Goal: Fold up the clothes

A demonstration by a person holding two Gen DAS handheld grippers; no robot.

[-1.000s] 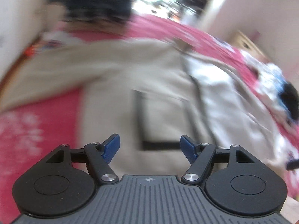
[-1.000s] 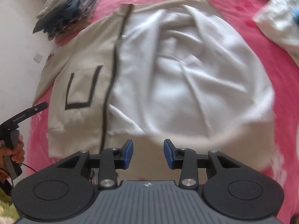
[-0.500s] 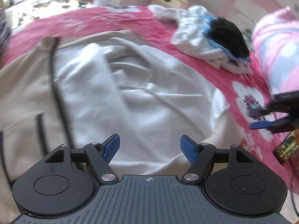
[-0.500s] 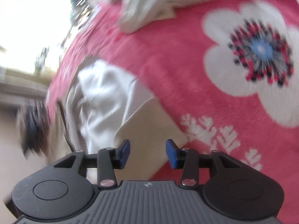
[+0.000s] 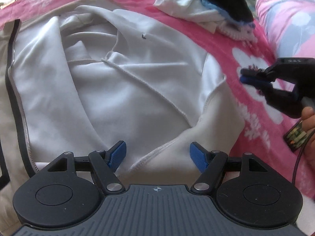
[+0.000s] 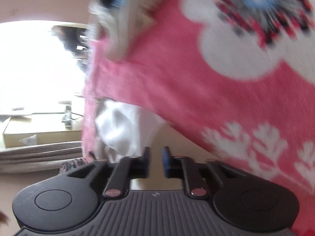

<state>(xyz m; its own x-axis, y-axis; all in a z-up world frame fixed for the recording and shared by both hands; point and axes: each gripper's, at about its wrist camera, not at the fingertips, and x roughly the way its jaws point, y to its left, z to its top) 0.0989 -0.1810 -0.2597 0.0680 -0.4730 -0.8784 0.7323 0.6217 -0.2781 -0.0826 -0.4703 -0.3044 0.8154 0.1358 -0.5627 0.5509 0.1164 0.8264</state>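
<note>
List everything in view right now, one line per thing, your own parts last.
jacket: one, beige outside with white lining and a dark zip, spread open on the bed, filling the left wrist view.
bedspread: one, pink with white flowers, under everything.
pile of clothes: one heap, white, blue and black, at the far side of the bed beyond the jacket.
pink bedding: one, pink with pale patches, far right corner.
box: one, pale, off the bed by the bright window; blurred.
left tool: one, black with blue pads, open above the jacket's white lining.
right tool: one, black with blue pads, a narrow gap showing between the pads, near the jacket's edge.
hand: one, holding the right tool.
</note>
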